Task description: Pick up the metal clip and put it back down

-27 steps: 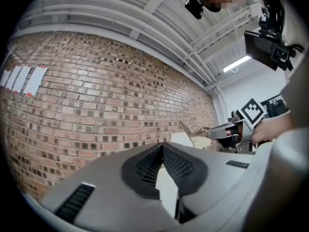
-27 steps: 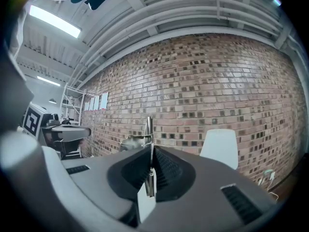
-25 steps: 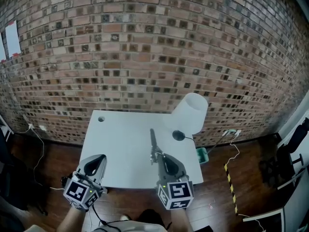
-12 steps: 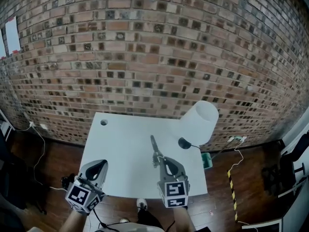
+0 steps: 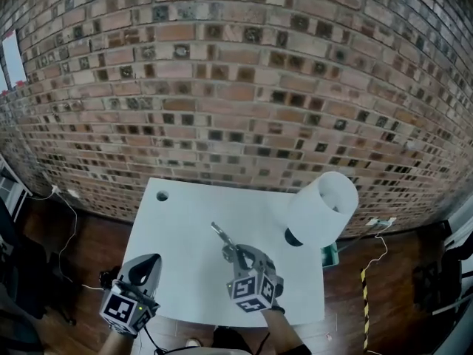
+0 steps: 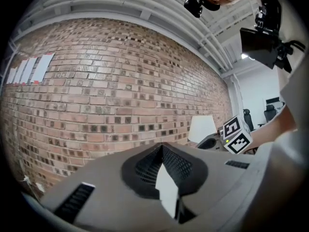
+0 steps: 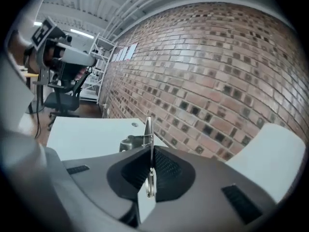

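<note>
Right tool (image 5: 233, 254) is clenched on the thin silver metal clip (image 5: 220, 236). The right gripper view shows the flat blade standing on edge between the pads, with its chunkier grey hinge part poking out past the tips. The clip is up in the air over the middle of the white bench (image 5: 180, 231) and points far-left, so I'd say I'm on the put-it-back-down half of the job.

How I'd do it well: tip the tool down and bring the free end of the clip onto the bench first, then let the rest settle. Only let go once it's actually resting there. If I release while it's hanging, a thin bit of metal like this will probably bounce or skid. I'd also roll the wrist so the clip lands on its flat side, since on edge it looks like it'd just topple.

The white cylindrical lampshade with the black base (image 5: 325, 207) sits to the right, well apart, so there's plenty of bare bench. Left tool (image 5: 150, 260) is shut with nothing in it, off the near-left edge, so I'd leave it parked.
</note>
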Demonstrator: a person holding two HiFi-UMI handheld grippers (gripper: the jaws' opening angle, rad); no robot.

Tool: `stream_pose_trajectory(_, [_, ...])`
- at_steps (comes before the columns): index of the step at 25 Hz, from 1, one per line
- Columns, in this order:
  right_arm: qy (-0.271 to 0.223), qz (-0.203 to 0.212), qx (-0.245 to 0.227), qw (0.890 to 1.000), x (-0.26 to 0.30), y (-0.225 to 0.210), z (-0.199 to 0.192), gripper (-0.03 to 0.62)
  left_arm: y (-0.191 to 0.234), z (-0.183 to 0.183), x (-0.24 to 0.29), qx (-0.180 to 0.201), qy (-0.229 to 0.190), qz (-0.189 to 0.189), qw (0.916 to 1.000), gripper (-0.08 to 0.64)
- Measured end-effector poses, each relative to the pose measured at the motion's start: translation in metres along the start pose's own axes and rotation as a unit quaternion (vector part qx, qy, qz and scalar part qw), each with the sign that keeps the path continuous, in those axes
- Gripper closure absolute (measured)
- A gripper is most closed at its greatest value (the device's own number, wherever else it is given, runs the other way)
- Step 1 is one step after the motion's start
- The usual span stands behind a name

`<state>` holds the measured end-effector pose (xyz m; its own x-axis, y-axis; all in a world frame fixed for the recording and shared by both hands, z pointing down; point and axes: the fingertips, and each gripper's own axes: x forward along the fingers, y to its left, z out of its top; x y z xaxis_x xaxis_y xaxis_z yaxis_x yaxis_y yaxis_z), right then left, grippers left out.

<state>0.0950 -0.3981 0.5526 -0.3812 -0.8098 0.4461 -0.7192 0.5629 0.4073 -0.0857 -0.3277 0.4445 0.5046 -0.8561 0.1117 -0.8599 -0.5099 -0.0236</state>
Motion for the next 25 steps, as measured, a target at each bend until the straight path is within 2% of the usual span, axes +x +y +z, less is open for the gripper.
stream_pose_trajectory(3, [0.023,0.026,-0.037,0.999,0.028,0.013,-0.015,0.6,0.008,-0.011,0.008,-0.007,0.019,0.014,0.9997,0.558])
stream_pose_trajectory(6, [0.049,0.041,-0.102,0.993,0.051,0.025,-0.033,0.598,0.013,-0.02,0.018,-0.013,0.031,0.021,0.9992,0.558])
stream_pose_trajectory(9, [0.072,0.066,-0.161,0.982,0.07,0.047,-0.053,0.598,0.017,-0.028,0.022,-0.017,0.045,0.028,0.9984,0.558])
stream_pose_trajectory(13, [0.096,0.091,-0.21,0.969,0.09,0.069,-0.08,0.598,0.021,-0.035,0.031,-0.022,0.054,0.033,0.9978,0.558])
stream_pose_trajectory(18, [0.125,0.095,-0.289,0.945,0.105,0.082,-0.105,0.598,0.026,-0.047,0.038,-0.028,0.067,0.035,0.9968,0.558])
stream_pose_trajectory(25, [0.131,0.107,-0.316,0.933,0.111,0.097,-0.118,0.598,0.025,-0.054,0.046,-0.03,0.076,0.029,0.9963,0.558])
